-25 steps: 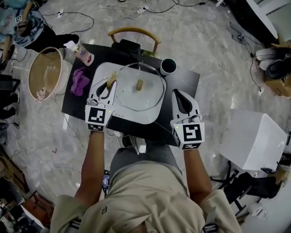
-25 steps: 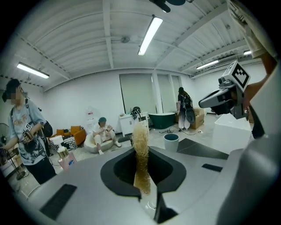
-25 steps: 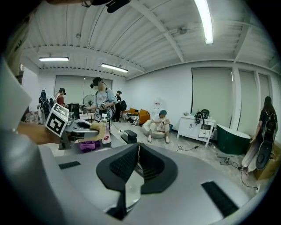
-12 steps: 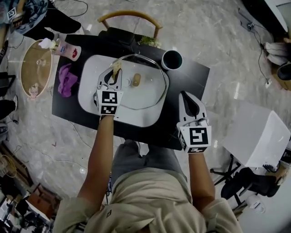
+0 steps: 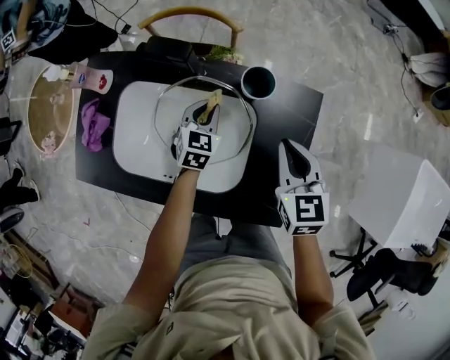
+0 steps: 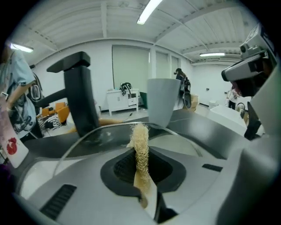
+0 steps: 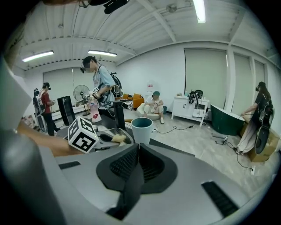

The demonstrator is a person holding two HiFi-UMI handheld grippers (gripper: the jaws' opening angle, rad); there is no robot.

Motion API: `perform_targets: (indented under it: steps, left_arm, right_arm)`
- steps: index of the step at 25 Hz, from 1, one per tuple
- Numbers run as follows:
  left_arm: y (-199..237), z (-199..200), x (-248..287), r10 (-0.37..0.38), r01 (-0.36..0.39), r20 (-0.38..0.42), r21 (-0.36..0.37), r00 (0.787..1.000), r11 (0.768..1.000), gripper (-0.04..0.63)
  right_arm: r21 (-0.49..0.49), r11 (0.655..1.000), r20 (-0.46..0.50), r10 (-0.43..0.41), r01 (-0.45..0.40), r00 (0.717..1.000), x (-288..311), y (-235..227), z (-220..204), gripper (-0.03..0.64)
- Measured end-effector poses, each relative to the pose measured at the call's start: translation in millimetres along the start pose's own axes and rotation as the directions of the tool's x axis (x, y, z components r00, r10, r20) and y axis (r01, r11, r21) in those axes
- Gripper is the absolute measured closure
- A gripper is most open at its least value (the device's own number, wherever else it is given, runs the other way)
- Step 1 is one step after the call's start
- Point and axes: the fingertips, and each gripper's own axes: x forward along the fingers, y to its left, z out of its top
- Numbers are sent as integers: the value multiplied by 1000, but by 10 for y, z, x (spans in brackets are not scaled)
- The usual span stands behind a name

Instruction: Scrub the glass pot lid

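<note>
The glass pot lid [image 5: 235, 125] is lying flat in a white basin [image 5: 137, 133], a bit above the middle of the head view, and that basin sits on a black table [image 5: 281, 126]. The left gripper [image 5: 204, 114] is right over the lid, with its marker cube near the lid's lower edge and its tips pointing toward the top of the frame. Its jaws are pinching a tan, bristly brush [image 5: 213, 100], and the fuzzy end pokes out past the tips. In the left gripper view the brush stands up straight between the jaws with the lid's thin metal rim arcing behind it. I can't tell whether the bristles actually touch the glass.

The right gripper [image 5: 290, 148] is off to the right over bare table, well apart from the lid. Its jaws are pressed together with nothing in them.

Going outward, a dark cup [image 5: 258, 82] stands just beside the lid's upper right edge, outside the basin. A black faucet-looking fixture [image 5: 169, 49] sits at the basin's top edge. A purple cloth [image 5: 93, 123] lies on the table left of the basin, with a small bottle [image 5: 91, 79] above it. On the floor there's a round basket [image 5: 49, 109] at far left, a wooden chair [image 5: 190, 17] at the top, and a white box [image 5: 397, 200] on the right.
</note>
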Motion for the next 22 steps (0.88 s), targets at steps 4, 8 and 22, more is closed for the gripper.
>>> perform_targets:
  steps: [4, 8, 22]
  left_arm:
    - [-696, 78, 93, -138, 138, -7, 34, 990, 990, 549]
    - [-929, 63, 86, -174, 174, -9, 27, 985, 984, 549]
    - [-96, -240, -90, -41, 41, -45, 2, 998, 999, 549]
  right_arm:
    - [12, 1000, -1, -13, 13, 1000, -28, -43, -39, 591]
    - [17, 1000, 1, -15, 15, 1000, -41, -16, -50, 591]
    - [3, 1000, -9, 14, -13, 1000, 32, 101, -81, 591]
